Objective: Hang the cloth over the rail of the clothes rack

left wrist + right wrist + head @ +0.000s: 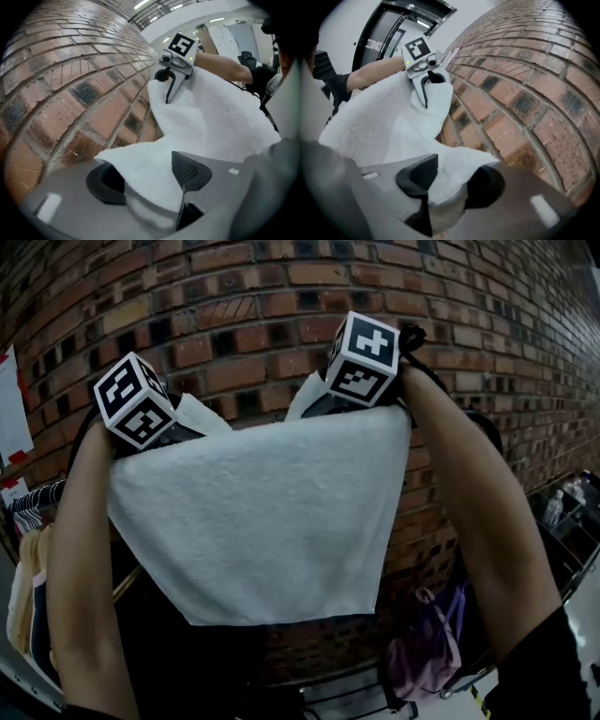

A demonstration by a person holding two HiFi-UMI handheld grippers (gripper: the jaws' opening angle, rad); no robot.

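Note:
A white towel-like cloth [262, 521] hangs spread out in front of the brick wall [234, 306], its top edge up at both grippers. My left gripper [173, 432] is at the cloth's upper left corner and my right gripper [328, 404] at its upper right. In the left gripper view the left gripper's [147, 180] jaws stand apart, with a cloth [220, 122] corner lying loose between them. The right gripper view shows the same: the right gripper [452, 180] is open, with the cloth [379, 131] resting between its pads. No rail shows under the cloth.
The brick wall is close behind both grippers. A rack with hanging clothes [33, 507] stands at the left edge. A purple bag [427, 652] sits low on the right near a wire cart [572, 521]. The person's forearms [469, 484] frame the cloth.

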